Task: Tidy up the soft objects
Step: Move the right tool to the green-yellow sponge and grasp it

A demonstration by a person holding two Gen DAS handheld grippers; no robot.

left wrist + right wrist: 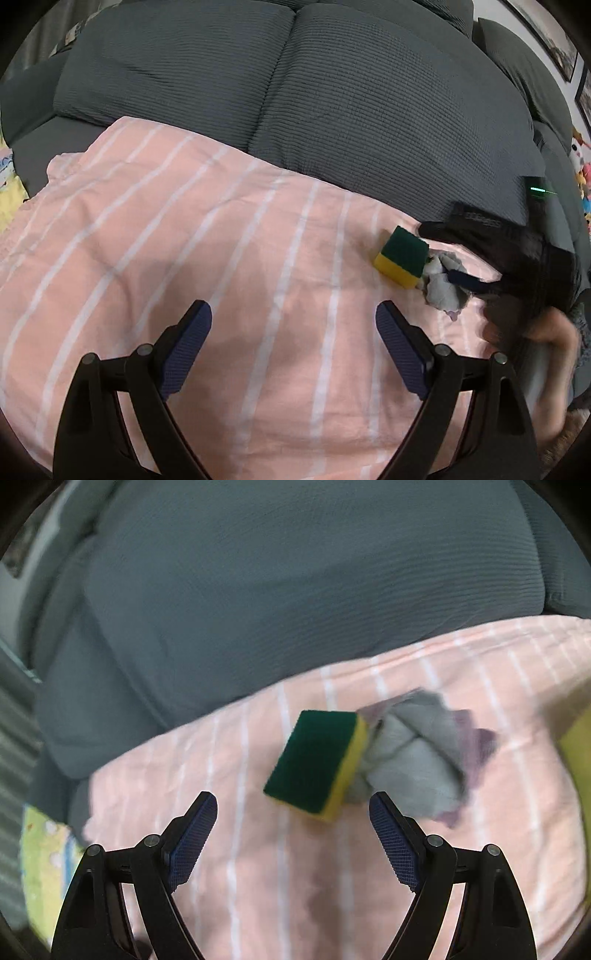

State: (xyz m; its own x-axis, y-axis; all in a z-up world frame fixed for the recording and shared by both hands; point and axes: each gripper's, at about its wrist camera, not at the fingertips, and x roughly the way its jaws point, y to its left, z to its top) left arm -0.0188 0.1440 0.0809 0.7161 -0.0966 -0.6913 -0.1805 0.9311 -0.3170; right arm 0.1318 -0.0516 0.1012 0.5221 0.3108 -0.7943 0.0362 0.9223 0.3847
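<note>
Jaws wide on right gripper (293,805), near sponge (314,760).

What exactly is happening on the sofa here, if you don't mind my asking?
A person holds a pair of tongs in each hand above a pink striped cloth spread over a grey sofa. A green-and-yellow sponge lies on the cloth, touching a bunched grey rag. The right tongs are open and empty, close to the sponge and rag. The left tongs are also open and empty, over bare cloth. Neither item is gripped.
</note>
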